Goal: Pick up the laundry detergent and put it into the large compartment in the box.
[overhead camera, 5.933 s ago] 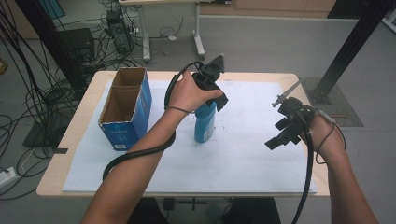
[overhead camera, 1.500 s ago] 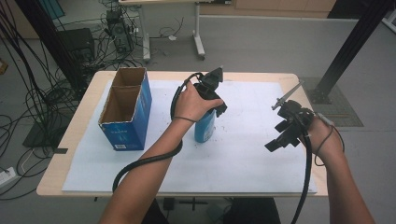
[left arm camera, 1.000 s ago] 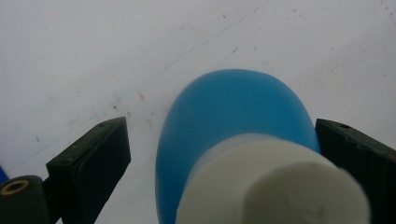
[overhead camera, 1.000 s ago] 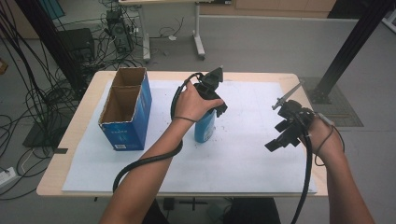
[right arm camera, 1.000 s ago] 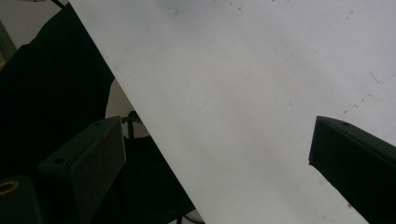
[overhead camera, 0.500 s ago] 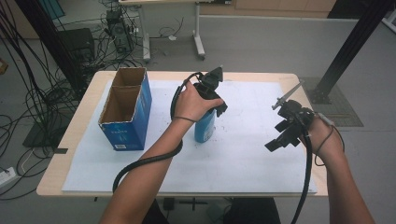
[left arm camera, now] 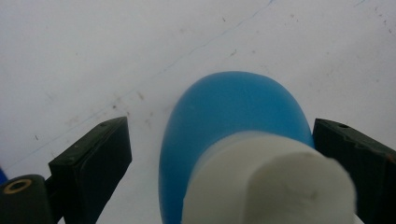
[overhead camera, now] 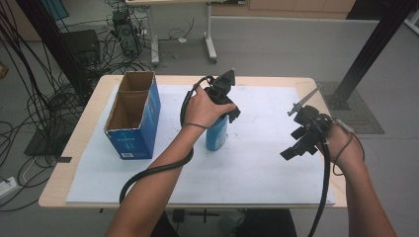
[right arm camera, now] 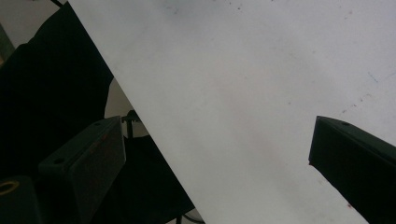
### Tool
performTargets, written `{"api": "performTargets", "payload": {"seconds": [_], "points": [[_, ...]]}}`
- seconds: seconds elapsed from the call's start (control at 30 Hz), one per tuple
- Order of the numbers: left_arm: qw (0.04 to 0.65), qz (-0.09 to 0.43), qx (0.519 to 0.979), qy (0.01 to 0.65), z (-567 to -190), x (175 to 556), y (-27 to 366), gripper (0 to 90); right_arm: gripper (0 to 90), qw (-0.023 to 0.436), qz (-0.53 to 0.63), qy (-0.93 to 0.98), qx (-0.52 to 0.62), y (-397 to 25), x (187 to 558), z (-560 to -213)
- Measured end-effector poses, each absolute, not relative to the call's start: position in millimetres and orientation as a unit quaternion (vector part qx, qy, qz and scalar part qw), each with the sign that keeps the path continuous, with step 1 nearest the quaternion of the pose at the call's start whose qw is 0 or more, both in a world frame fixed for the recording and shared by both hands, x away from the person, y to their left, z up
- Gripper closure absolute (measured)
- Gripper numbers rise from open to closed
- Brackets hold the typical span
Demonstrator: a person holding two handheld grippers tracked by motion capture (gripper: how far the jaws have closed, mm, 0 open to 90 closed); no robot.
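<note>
Bottle (overhead camera: pixel 216 133) (blue, with a white cap) stands upright near the middle of the counter (overhead camera: pixel 276 81), on the white sheet (overhead camera: pixel 257 163). The left gripper (left arm camera: pixel 219 154) hangs over it, fingers (left arm camera: pixel 93 158) spread on either side of the body, not clearly touching. Toward the right edge, the right gripper (overhead camera: pixel 304 143) hovers with fingers spread, holding nothing. An open blue cardboard box (overhead camera: pixel 133 116) stands near the left edge.

The high view looks forward and down over the whole worktop (overhead camera: pixel 89 148) from the person's side. The left gripper view points steeply down, very close above the blue bottle (left arm camera: pixel 233 121) that the high view also shows. The right gripper view faces the white sheet (right arm camera: pixel 257 93) near its edge.
</note>
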State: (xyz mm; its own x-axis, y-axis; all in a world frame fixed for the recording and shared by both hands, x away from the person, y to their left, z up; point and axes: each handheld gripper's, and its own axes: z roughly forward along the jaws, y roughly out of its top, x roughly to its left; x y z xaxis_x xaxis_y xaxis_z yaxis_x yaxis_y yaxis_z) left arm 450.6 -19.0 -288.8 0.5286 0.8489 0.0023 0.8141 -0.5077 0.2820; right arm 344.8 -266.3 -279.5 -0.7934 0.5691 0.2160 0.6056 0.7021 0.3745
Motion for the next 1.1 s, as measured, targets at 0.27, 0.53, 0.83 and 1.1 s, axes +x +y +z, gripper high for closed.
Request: {"api": "performTargets", "payload": {"seconds": [0.27,0.53,0.83,1.1], "points": [[0.126,0.067,0.865,0.481,-288.6,451.0,-19.0,10.7,3.5,0.042,-0.217,-0.922,-0.318,-265.4,345.3,-279.7],[0.127,0.068,0.864,0.483,-287.1,451.1,-19.2,17.3,3.5,0.043,-0.217,-0.922,-0.318,-265.8,345.4,-280.2],[0.128,0.07,0.861,0.488,-286.7,450.6,-19.3,26.1,3.5,0.043,-0.219,-0.921,-0.32,-266.7,345.5,-280.4],[0.131,0.067,0.86,0.488,-286.2,449.7,-19.9,36.3,3.5,0.042,-0.221,-0.92,-0.32,-267.1,345.2,-280.3]]}}
